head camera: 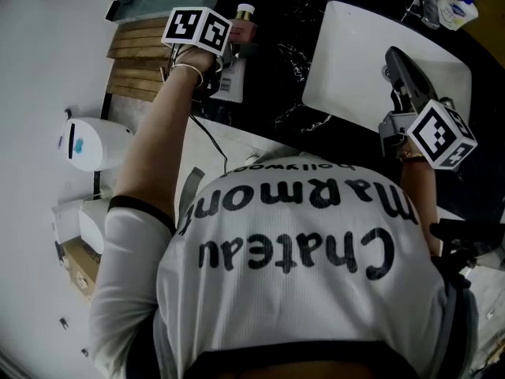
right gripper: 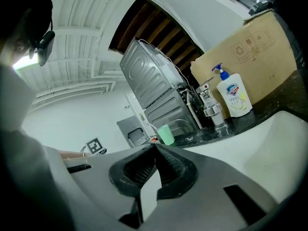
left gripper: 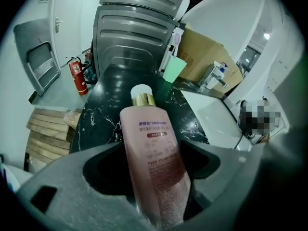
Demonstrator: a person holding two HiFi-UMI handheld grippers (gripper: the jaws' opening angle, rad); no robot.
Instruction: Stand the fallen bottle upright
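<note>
1. The left tool has its jaws closing around the pink bottle, with dark gaps showing on both sides of it.
2. The bottle is on the black marble table, its white cap pointing away from the person.
3. The right tool, its jaws together and empty, hangs over the white sink.

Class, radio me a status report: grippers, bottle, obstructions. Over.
Left hand-held gripper closing, pink bottle between jaws, not yet gripped. Right hand-held gripper shut, empty, over sink. Green cup well behind bottle; path clear.
</note>
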